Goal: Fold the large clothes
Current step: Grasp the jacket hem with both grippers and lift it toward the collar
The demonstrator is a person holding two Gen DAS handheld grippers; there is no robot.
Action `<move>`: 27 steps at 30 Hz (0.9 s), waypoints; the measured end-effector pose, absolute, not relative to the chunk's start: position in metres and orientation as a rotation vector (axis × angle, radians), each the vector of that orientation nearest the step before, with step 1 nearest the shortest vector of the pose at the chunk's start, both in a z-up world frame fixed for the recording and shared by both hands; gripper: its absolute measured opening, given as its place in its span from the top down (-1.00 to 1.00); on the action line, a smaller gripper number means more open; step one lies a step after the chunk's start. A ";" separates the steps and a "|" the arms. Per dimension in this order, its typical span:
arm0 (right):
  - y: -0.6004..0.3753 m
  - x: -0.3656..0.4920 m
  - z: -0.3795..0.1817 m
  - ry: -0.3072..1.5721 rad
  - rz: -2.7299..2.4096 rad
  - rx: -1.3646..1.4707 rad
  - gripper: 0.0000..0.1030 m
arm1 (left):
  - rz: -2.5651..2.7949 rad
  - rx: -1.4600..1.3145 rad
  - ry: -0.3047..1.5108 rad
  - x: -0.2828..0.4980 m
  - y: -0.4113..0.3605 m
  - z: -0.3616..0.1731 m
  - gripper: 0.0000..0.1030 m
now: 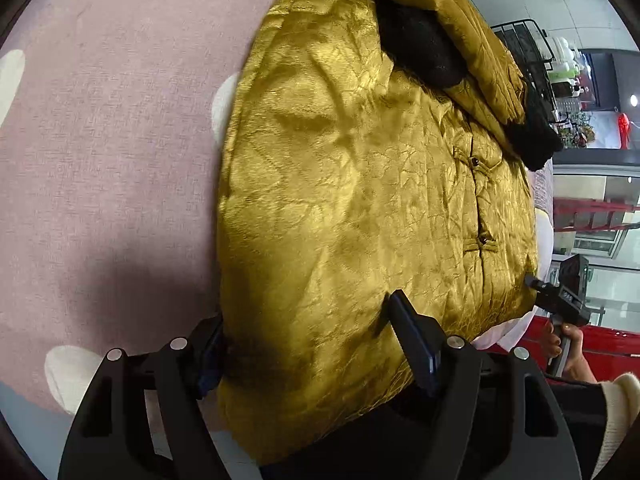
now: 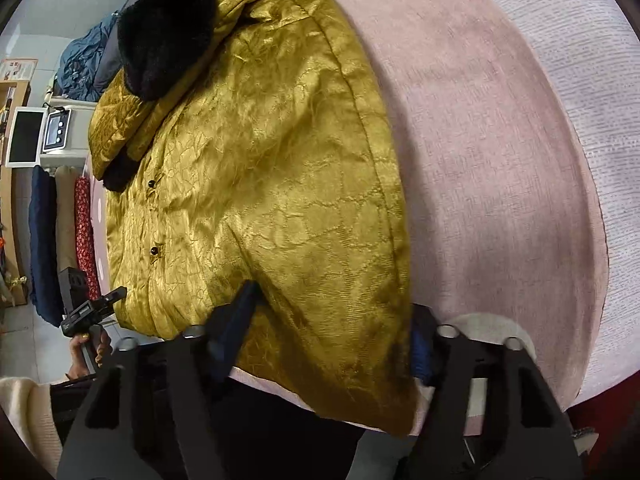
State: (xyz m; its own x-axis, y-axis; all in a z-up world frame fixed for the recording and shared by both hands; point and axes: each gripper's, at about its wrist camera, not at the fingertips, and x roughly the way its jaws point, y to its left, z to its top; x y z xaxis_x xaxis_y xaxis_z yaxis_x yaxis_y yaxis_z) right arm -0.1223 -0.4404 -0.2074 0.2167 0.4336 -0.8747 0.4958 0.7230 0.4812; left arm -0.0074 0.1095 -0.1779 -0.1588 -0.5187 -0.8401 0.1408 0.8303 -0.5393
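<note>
The left tongs [image 1: 308, 344] are standing spread wide across the near hem of the jacket [image 1: 360, 200], one finger [image 1: 412, 340] lying on top of the gold cloth and the other down at its side edge on the cover [image 1: 100, 160]; they are straddling the hem, and no pinch is showing. The right tongs [image 2: 332, 320] are doing the same at the other near corner of the jacket [image 2: 260, 180], gaping, one finger [image 2: 236, 320] resting on the fabric and the other beside the outer seam.

The jacket is lying flat, front up, on the pink dotted cover, its buttons [image 1: 476, 162] running down the middle, its hem facing the person. A sleeve [image 1: 472, 40] with a black fuzzy cuff [image 1: 536, 140] is lying folded across the chest, and a black fur collar [image 2: 168, 24] is sitting at the far end.

Each wrist view is catching the opposite device in a hand [image 2: 90, 350] with a cream sleeve [image 1: 620, 408] at the hem's end. Folded fabrics [image 2: 60, 232] are hanging beyond the cover.
</note>
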 end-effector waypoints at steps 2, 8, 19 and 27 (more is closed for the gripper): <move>-0.443 -0.124 -0.209 1.419 -0.035 0.828 0.36 | -0.616 -0.314 1.640 -0.006 0.101 -0.178 0.02; -0.438 -0.134 -0.205 1.446 0.018 0.828 0.68 | -0.679 -0.216 1.628 -0.012 0.082 -0.171 0.57; -0.424 -0.171 -0.212 1.576 0.056 0.881 0.69 | -0.681 -0.156 1.730 -0.034 0.109 -0.174 0.66; -0.420 -0.140 -0.211 1.583 0.080 0.876 0.69 | -0.649 -0.272 1.742 -0.005 0.097 -0.178 0.67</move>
State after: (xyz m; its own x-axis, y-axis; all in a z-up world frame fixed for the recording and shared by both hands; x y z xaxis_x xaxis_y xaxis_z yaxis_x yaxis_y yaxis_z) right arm -0.1399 -0.4199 -0.2110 0.0522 0.5663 -0.8226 0.4801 0.7080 0.5179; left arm -0.0046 0.0971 -0.1780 -0.2758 -0.5044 -0.8182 0.1541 0.8170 -0.5557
